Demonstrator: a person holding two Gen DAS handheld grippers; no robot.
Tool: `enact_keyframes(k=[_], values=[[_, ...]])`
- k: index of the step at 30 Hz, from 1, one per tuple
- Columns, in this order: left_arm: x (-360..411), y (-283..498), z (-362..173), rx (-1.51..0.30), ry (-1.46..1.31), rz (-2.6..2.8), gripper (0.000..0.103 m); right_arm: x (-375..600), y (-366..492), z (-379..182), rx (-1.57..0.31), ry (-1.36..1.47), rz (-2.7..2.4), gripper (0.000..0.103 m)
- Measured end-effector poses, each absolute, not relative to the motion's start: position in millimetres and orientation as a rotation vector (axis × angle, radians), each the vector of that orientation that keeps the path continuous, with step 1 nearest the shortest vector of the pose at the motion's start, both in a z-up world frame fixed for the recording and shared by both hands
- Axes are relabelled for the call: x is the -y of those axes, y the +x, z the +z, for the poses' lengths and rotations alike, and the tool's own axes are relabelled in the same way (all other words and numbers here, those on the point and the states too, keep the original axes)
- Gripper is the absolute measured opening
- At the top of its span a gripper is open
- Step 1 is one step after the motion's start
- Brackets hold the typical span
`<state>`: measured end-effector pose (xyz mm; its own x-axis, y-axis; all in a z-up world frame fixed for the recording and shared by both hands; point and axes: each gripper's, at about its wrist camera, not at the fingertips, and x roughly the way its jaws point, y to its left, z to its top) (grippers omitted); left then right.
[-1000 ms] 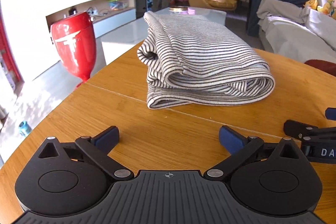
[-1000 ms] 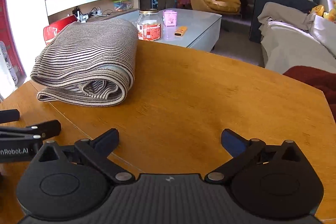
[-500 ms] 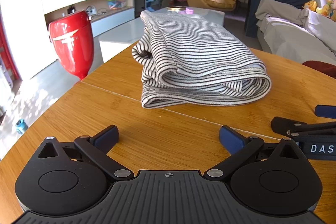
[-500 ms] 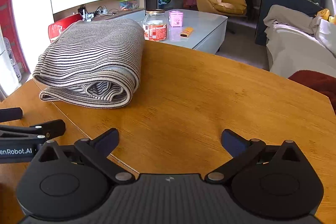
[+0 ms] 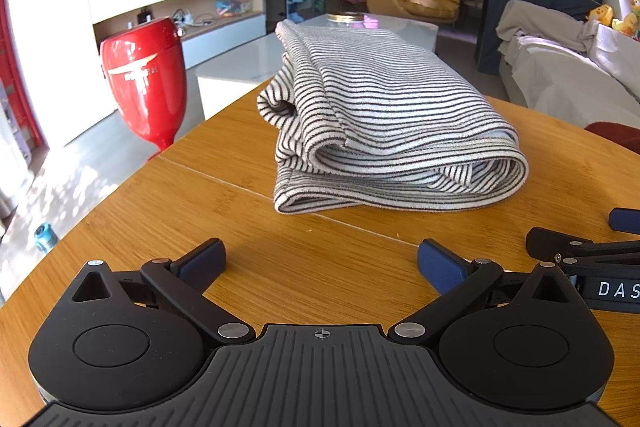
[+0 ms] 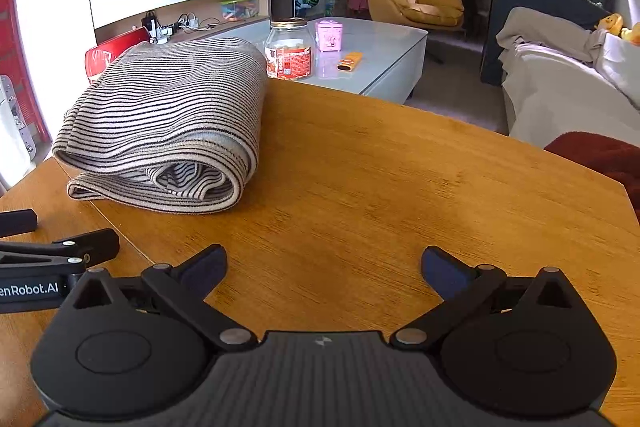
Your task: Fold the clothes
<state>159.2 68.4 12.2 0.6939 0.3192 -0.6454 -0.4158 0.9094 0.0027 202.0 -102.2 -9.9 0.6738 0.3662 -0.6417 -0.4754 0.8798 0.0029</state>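
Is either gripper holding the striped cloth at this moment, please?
No, the left gripper and right gripper both sit open over bare table, with the folded striped cloth lying apart ahead of them.

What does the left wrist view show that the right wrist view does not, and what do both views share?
Only the left wrist view shows the whole red goblet-shaped vase standing on the floor. Only the right wrist view shows the jar, pink tin and orange remote on the coffee table. Both show the folded striped garment on the wooden table, with both jaws open and empty.
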Motion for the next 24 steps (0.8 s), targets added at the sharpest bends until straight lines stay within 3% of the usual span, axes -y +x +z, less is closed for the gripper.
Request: enact_keyframes(k=[24], values=[[-70.6,160.2,12.0,-0.692,-0.145,0.407,0.103,103.7,202.6,-10.8,-0.684,-0.167,0.471,0.103]])
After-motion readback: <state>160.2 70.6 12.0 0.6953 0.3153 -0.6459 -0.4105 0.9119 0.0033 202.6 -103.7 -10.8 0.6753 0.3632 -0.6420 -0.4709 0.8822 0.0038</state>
